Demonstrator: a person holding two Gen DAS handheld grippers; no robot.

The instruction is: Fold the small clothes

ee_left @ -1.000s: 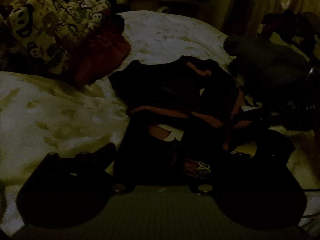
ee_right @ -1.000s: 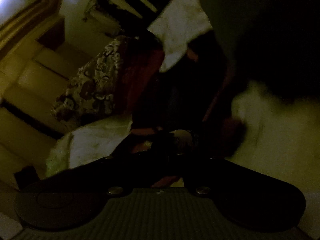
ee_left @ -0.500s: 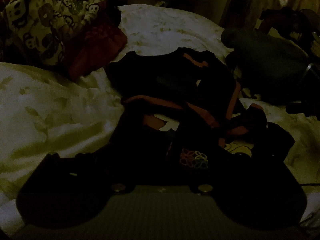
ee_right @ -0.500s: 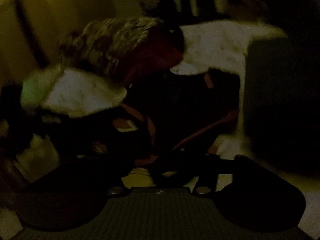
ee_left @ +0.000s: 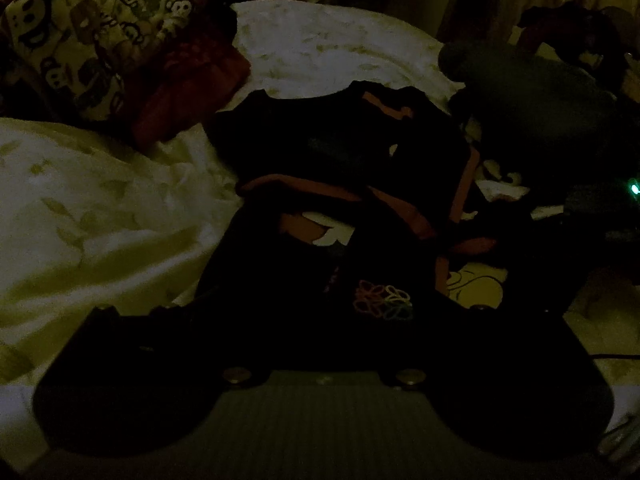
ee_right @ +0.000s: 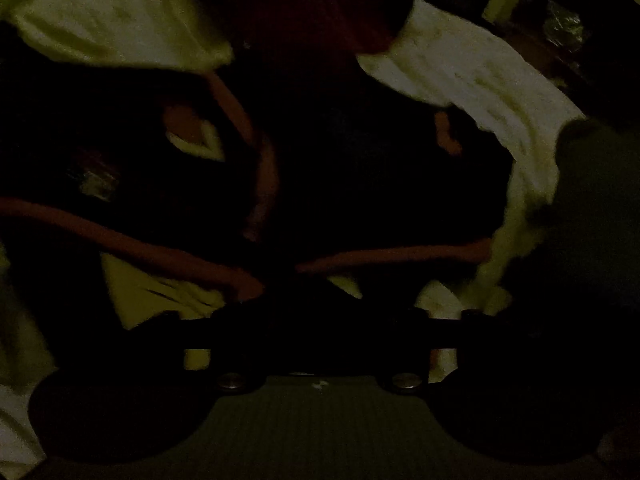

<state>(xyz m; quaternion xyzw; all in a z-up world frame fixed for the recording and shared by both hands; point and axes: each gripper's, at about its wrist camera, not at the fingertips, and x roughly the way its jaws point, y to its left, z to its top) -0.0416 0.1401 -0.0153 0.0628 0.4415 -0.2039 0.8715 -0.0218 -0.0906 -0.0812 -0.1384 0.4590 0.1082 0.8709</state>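
Observation:
A small black garment with orange-red trim lies crumpled on the pale floral bedsheet. A coloured flower print shows on its near part. My left gripper is low over that near edge; its dark fingers merge with the cloth. In the right wrist view the same garment fills the middle, its trim running across. My right gripper is right at the garment's edge. The scene is too dark to see how either pair of jaws stands.
A cartoon-print cloth bundle and a dark red cloth lie at the far left of the bed. A dark grey heap sits at the right, with a small green light near it. Furniture stands behind the bed.
The left view has crept slightly forward over the garment. The right gripper has swung round sharply and dropped close over the garment, which now fills its view.

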